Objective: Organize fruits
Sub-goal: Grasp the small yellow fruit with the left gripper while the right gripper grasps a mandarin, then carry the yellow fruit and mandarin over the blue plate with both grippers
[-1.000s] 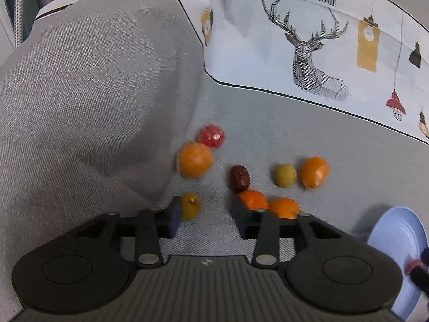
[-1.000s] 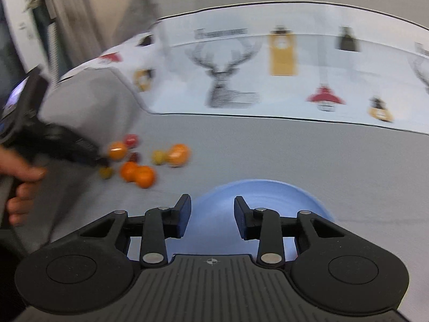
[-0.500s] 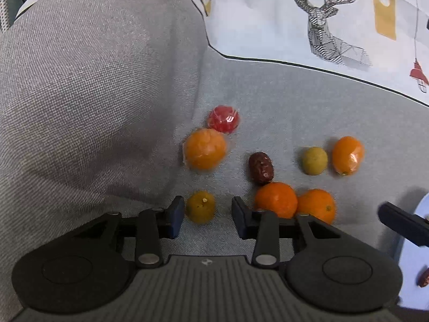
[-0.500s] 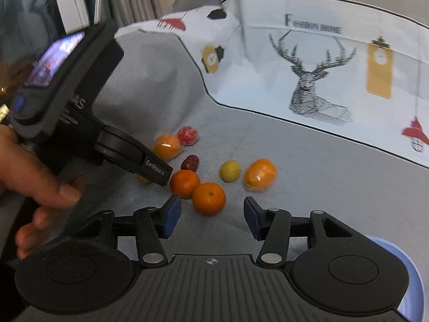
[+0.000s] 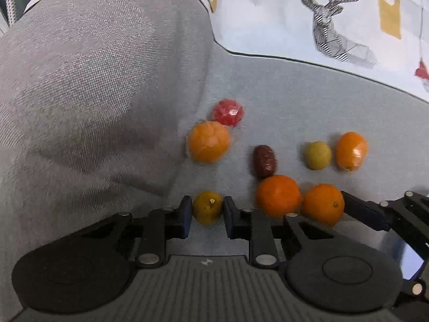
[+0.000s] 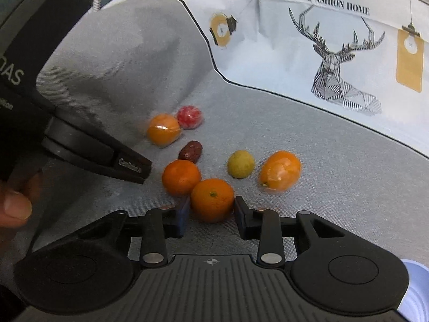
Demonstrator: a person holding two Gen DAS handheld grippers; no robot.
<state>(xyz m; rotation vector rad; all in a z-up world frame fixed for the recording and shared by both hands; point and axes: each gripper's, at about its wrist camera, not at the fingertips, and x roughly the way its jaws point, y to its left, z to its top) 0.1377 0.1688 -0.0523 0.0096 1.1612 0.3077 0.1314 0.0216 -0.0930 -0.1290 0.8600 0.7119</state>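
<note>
Left gripper (image 5: 207, 209) closed in on yellow fruit (image 5: 207, 207) — right gripper (image 6: 211, 209) newly astride tangerine (image 6: 212, 200), jaws barely touching; both grasps imminent.

I see grey sofa fabric (image 5: 295, 102), a white cover (image 6: 295, 40) upper right with black line deer (image 6: 340, 64) and mustard tags, orange tangerines (image 6: 211, 200), red wrapped fruit (image 5: 228, 112), dark brown date (image 5: 265, 161), yellow-green fruit (image 6: 240, 164), black grippers.

Grey woven sofa seat (image 5: 308, 102); deer-print white cover (image 6: 308, 48) over its back; grey cushion (image 5: 93, 80) left.
</note>
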